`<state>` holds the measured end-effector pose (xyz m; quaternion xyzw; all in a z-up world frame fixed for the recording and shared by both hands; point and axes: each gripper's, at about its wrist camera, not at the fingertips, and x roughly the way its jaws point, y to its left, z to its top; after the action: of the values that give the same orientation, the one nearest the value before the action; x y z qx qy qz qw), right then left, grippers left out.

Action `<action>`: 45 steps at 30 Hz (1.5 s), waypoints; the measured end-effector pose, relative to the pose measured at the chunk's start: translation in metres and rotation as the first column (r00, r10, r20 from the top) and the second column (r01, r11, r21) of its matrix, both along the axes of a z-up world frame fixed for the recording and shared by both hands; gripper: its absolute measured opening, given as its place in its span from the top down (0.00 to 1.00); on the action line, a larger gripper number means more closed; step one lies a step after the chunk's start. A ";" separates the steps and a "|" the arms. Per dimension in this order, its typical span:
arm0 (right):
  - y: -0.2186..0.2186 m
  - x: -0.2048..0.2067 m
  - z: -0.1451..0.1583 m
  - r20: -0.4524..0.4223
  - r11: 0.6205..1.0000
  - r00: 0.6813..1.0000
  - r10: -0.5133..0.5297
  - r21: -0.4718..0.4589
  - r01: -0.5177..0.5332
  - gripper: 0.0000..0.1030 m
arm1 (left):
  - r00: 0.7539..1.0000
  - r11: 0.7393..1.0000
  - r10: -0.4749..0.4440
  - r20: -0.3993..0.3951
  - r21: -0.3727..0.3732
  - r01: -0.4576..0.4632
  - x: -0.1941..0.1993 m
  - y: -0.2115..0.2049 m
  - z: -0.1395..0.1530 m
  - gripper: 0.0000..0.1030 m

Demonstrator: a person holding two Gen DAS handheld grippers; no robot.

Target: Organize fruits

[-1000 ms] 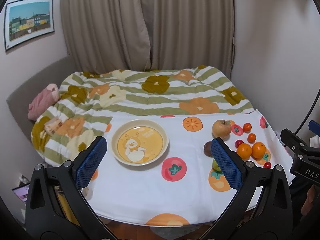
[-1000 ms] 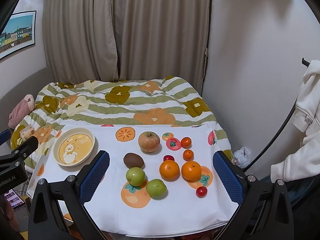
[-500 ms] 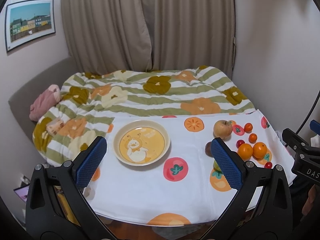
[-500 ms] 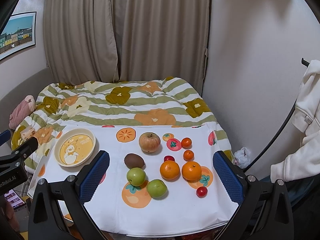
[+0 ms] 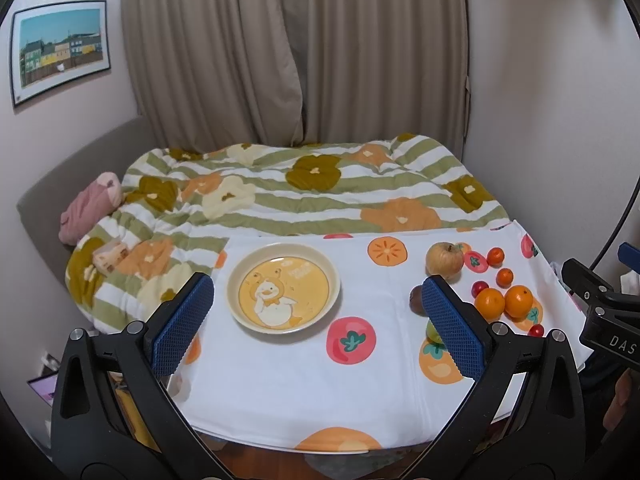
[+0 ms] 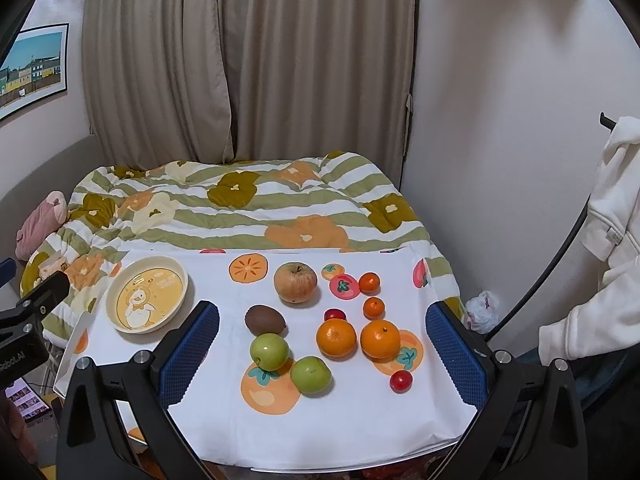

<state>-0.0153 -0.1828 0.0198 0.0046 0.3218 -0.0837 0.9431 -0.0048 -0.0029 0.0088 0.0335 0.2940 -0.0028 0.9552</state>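
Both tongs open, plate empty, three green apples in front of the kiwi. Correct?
Not quite: the right wrist view shows two green apples in front of the kiwi, not three. The rest holds: left tongs and right tongs are open, and the plate is empty.

Warm, even indoor light from above; soft short shadows beside the fruit on the white cloth (image 6: 344,432). Sharp centre, strong fisheye curvature and black vignette at the edges

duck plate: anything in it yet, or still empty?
Empty. The duck plate shows its whole printed duck uncovered; all the fruit, such as the apple and kiwi, sits on the cloth beside it.
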 end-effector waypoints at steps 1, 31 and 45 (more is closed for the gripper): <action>0.000 0.000 0.000 0.001 1.000 1.000 0.000 0.000 0.000 0.00 | 1.000 1.000 0.001 0.000 0.002 -0.001 0.000 0.000 0.000 0.00; 0.000 -0.002 0.002 0.002 1.000 1.000 0.005 0.014 -0.005 0.00 | 1.000 1.000 -0.012 0.002 -0.003 0.012 -0.003 0.003 0.001 0.00; -0.003 -0.008 0.002 0.019 1.000 1.000 -0.025 0.015 0.025 0.00 | 0.995 0.995 -0.101 -0.012 -0.022 0.101 0.010 -0.001 0.002 0.00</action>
<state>-0.0233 -0.1862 0.0219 0.0164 0.3133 -0.0932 0.9449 0.0051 -0.0038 0.0108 0.0379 0.2980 -0.0544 0.9523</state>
